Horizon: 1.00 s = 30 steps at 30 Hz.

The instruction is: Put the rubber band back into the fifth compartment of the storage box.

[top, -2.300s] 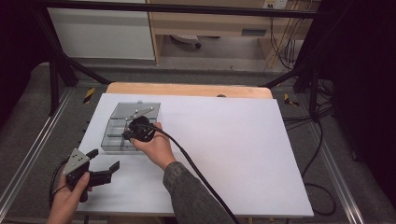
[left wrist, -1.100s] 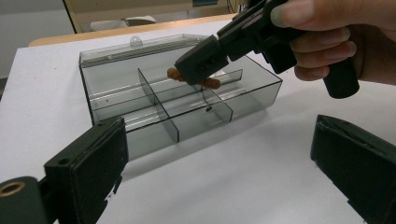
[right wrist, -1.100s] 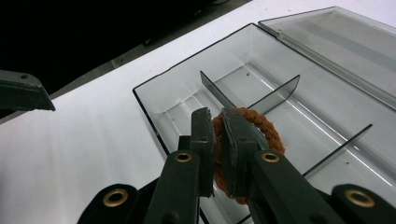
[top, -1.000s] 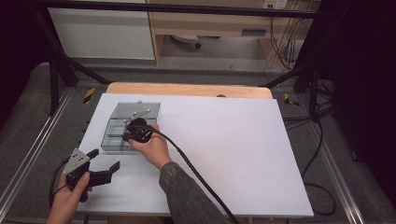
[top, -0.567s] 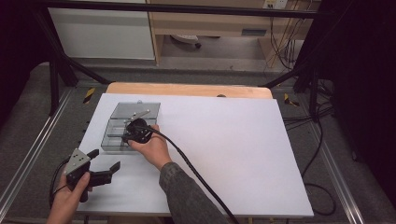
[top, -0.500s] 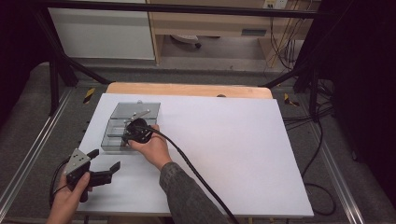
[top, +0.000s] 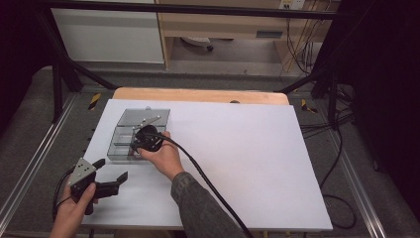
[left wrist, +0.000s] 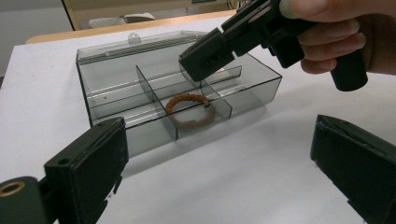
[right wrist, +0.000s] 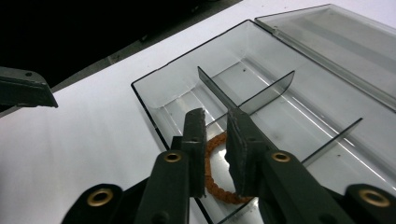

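Observation:
A clear grey compartment box (top: 124,130) stands open near the table's left, its lid (right wrist: 336,32) laid back. A brown braided bracelet (left wrist: 189,109) lies in a near middle compartment. My right gripper (top: 142,140), held in a hand, hovers over that compartment, tips pointing down just above the bracelet (right wrist: 217,189). Its jaws are shut but for a thin slit (right wrist: 215,133), with nothing between them. My left gripper (top: 110,171) rests low at the table's near left corner, short of the box, open wide and empty (left wrist: 219,158).
The white table top (top: 247,158) stretches bare to the right of the box. The right gripper's black cable (top: 208,183) trails back across the table along the forearm. Thin dividers (right wrist: 261,91) split the box into several compartments. A wooden edge (top: 198,94) borders the far side.
The right hand and its gripper have crept slightly toward the box's near side. The left gripper has not moved.

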### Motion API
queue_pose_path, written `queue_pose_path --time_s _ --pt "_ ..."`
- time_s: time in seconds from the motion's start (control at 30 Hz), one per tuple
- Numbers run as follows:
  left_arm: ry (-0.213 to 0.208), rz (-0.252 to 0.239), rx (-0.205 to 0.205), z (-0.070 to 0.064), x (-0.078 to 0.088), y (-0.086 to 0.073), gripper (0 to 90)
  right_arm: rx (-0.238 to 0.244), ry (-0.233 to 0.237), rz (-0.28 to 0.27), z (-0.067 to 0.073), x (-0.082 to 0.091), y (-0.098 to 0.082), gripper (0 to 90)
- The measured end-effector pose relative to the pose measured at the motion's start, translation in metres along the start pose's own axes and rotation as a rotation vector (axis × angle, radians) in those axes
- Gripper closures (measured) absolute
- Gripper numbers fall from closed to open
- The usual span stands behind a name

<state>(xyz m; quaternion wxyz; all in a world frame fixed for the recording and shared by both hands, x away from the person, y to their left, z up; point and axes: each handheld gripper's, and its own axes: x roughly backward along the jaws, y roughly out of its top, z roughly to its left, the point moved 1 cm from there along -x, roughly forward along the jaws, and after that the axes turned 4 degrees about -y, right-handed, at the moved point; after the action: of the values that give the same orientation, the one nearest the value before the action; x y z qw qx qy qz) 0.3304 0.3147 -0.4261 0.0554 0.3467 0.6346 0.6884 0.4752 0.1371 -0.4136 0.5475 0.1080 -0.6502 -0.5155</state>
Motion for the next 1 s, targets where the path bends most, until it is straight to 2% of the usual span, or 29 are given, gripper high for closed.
queue_pose_path --time_s 0.1,0.17,0.33,0.43,0.53,0.63,0.83,1.0 --pt "0.000 0.000 0.000 0.000 0.000 0.000 4.0 -0.004 -0.006 -0.007 -0.001 0.006 0.001 69.9" --pt "0.000 0.002 0.000 0.000 0.000 0.000 4.0 -0.033 -0.016 -0.014 -0.001 0.013 0.002 63.9" --pt "0.002 0.003 -0.001 0.000 0.000 0.000 4.0 -0.057 -0.054 -0.052 -0.004 0.030 0.007 49.3" --pt "0.002 -0.001 0.002 0.000 0.000 0.000 4.0 -0.049 -0.080 -0.049 -0.006 0.038 0.010 39.4" --pt "-0.001 0.005 0.001 0.000 0.000 0.000 4.0 -0.069 -0.098 -0.041 -0.011 0.045 0.009 26.8" --pt "0.001 0.004 -0.003 0.000 0.000 0.000 4.0 -0.076 -0.118 -0.040 -0.017 0.053 0.007 18.7" --pt "0.001 0.006 -0.002 0.000 0.000 0.000 4.0 -0.108 -0.153 -0.055 -0.030 0.072 0.001 7.7" --pt "0.001 0.006 -0.004 -0.001 -0.001 0.000 4.0 -0.116 -0.177 -0.078 -0.040 0.090 -0.004 5.4"
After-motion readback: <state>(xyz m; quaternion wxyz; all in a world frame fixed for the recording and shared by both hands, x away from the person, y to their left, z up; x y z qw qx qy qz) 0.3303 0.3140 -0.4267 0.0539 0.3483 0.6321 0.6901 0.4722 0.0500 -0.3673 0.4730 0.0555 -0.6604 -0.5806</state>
